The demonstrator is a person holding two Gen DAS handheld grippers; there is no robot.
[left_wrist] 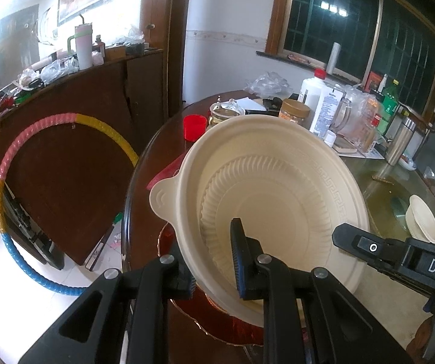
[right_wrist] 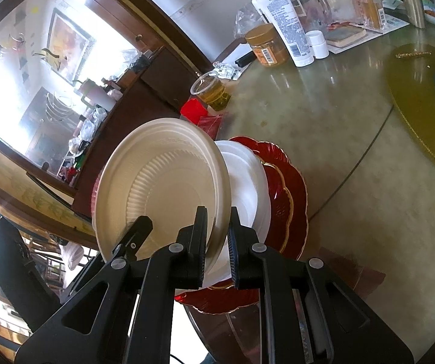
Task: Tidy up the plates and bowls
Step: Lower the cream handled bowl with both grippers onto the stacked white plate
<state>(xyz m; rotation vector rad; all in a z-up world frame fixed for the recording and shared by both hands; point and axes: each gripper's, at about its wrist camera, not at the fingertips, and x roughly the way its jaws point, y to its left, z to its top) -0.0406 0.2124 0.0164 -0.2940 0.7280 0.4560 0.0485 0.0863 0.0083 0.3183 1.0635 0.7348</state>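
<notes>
White letters "DAS" are showing on the black gripper body (left_wrist: 423, 265) at the lower right of the left wrist view, cut off by the edge. "Vaseline" is reading on the white lotion bottle (right_wrist: 287, 27), just beside the amber jar (right_wrist: 264, 45). Finer print is staying illegible.

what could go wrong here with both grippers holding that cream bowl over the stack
1. The cream bowl is tilted and each gripper, left and right, pinches only its thin rim, so it could slip or flex out.
2. Lowered at this tilt, it may land crooked on the white plate and red plate instead of nesting.
3. The stack sits near the table edge, so a nudge might push it off.
</notes>
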